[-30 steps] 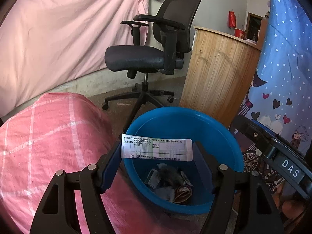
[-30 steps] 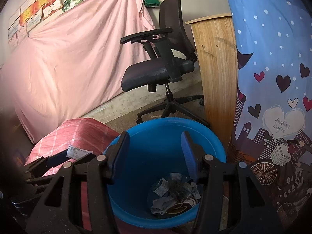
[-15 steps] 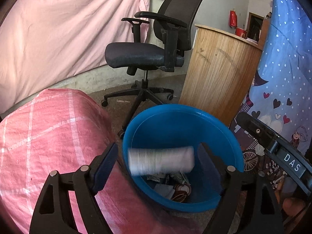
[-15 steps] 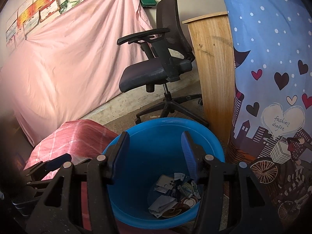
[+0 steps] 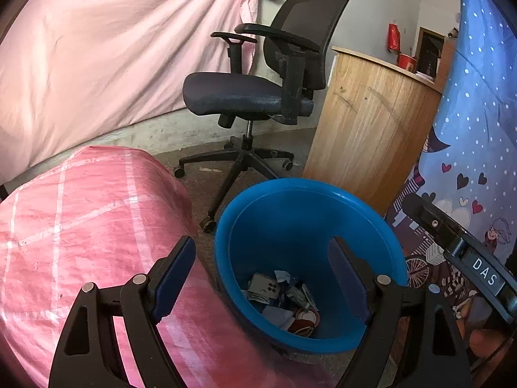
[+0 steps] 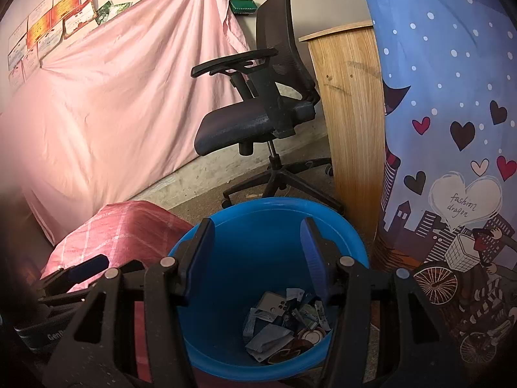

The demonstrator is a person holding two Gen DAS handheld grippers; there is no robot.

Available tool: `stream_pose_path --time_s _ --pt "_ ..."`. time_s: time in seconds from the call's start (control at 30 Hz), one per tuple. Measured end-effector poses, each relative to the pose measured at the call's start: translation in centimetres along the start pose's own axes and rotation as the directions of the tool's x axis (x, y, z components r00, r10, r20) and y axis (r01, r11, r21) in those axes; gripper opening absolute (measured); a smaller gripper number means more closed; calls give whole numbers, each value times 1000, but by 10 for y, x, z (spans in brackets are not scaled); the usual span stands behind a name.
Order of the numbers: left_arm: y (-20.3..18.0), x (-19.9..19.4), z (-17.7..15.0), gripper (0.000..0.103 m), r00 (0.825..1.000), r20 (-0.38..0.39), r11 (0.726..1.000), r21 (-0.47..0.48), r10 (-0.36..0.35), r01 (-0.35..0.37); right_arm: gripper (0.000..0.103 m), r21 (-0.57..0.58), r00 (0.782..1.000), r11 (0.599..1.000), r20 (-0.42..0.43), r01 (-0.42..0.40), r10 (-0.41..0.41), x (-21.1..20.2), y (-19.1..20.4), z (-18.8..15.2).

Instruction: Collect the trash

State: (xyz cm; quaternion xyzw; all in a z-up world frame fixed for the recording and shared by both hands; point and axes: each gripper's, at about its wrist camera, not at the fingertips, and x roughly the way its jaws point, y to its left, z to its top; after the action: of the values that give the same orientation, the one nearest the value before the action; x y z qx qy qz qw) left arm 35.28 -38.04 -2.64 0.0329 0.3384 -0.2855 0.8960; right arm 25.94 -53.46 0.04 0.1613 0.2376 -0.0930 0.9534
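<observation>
A blue plastic bin stands on the floor, with a pile of paper scraps, wrappers and boxes at its bottom. My left gripper is open and empty, above the bin's near left rim. My right gripper is open and empty, above the same bin, and the trash pile shows between and below its fingers. The left gripper's blue pad shows at the lower left of the right wrist view.
A pink checked sack lies left of the bin. A black office chair stands behind it, next to a wooden counter. A blue patterned cloth hangs on the right. A pink sheet covers the back wall.
My left gripper opened and let go of the white printed box, which fell into the blue bin. The right gripper stayed open over the bin.
</observation>
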Motion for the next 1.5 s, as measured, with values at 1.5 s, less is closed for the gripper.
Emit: stream_pose_path --time_s 1.5 --pt "81 -198 -59 101 933 322 976 -189 163 -105 103 -211 968 977 246 14 40 -132 97 -42"
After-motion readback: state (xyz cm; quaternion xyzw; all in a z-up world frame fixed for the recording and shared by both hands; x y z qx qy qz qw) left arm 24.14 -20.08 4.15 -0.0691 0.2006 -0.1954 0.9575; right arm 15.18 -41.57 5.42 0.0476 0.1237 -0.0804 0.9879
